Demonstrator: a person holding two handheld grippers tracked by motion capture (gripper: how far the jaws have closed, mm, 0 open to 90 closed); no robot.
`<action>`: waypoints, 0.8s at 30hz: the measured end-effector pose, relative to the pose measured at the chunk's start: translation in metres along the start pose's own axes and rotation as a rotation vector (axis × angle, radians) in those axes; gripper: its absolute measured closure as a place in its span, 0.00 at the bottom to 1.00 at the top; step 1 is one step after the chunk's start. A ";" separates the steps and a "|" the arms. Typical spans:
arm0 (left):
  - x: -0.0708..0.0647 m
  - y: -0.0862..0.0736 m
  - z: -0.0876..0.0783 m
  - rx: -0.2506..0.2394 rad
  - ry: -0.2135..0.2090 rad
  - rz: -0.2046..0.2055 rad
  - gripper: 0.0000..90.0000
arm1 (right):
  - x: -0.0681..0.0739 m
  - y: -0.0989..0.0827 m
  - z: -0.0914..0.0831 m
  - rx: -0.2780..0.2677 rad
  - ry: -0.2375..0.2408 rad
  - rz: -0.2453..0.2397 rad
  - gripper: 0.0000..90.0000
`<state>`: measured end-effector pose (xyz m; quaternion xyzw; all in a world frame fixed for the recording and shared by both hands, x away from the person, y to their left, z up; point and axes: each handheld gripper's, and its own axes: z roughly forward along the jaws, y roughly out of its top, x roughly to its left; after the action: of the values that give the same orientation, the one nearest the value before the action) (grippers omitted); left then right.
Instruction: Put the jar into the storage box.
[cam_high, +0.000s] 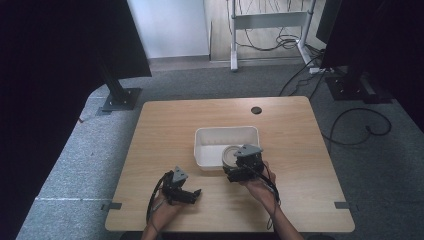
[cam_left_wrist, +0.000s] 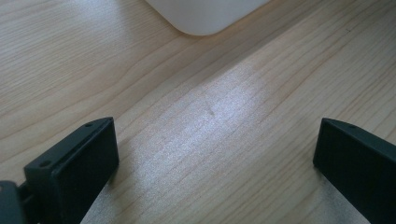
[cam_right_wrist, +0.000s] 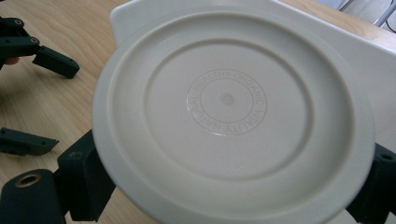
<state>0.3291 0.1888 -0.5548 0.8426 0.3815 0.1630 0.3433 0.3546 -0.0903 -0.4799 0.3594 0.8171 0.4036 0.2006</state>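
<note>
I am holding a round white lid (cam_right_wrist: 231, 112) in my right gripper (cam_high: 239, 169), its jaws pressing on the lid's rim from both sides. The lid is hanging over the near right corner of a white rectangular tub (cam_high: 205, 150) sitting mid-bench; I cannot make out anything else inside the tub. My left gripper (cam_high: 192, 194) is resting low over the bare wooden bench (cam_left_wrist: 210, 121), jaws spread wide and gripping nothing, just short of the tub's near left corner (cam_left_wrist: 205, 16).
</note>
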 end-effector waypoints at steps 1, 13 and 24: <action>0.000 0.000 0.000 0.000 0.000 0.000 0.00 | 0.000 0.001 0.001 0.001 -0.001 -0.001 0.11; 0.000 0.000 0.000 0.000 0.000 0.001 0.00 | 0.001 0.013 0.015 0.005 -0.001 -0.009 0.11; 0.000 0.000 0.000 0.002 0.000 0.003 0.00 | 0.001 0.025 0.029 0.004 0.002 -0.007 0.11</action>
<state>0.3292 0.1891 -0.5547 0.8437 0.3801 0.1630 0.3423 0.3826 -0.0639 -0.4773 0.3564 0.8194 0.4016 0.2007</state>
